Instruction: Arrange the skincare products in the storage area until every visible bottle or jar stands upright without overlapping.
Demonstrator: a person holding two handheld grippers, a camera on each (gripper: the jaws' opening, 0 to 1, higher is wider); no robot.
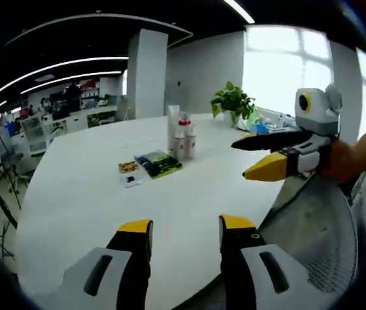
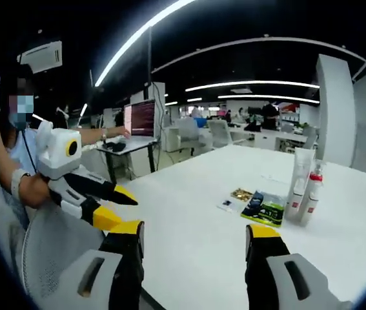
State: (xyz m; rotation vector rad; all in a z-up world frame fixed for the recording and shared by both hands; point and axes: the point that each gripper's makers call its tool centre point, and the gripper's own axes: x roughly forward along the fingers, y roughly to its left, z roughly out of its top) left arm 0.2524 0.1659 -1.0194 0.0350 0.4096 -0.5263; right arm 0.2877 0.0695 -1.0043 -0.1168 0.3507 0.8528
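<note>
A cluster of white skincare bottles (image 1: pixel 181 135), some with red caps, stands upright near the middle of the white table (image 1: pixel 92 194). Beside them lie a dark green flat packet (image 1: pixel 159 163), a small gold sachet (image 1: pixel 129 166) and a tiny white one (image 1: pixel 131 181). My left gripper (image 1: pixel 186 226) hovers open over the near table edge, holding nothing. My right gripper (image 1: pixel 241 159) comes in from the right, open and empty. In the right gripper view the bottles (image 2: pixel 304 187) and packet (image 2: pixel 263 206) lie ahead of the right gripper (image 2: pixel 195 229); the left gripper (image 2: pixel 126 210) shows at the left.
A potted plant (image 1: pixel 233 102) stands at the table's far side. A grey mesh chair (image 1: pixel 318 226) is by the near edge under the right gripper. A person's arm (image 2: pixel 15 181) holds the left gripper. A desk with a monitor (image 2: pixel 141 119) is beyond.
</note>
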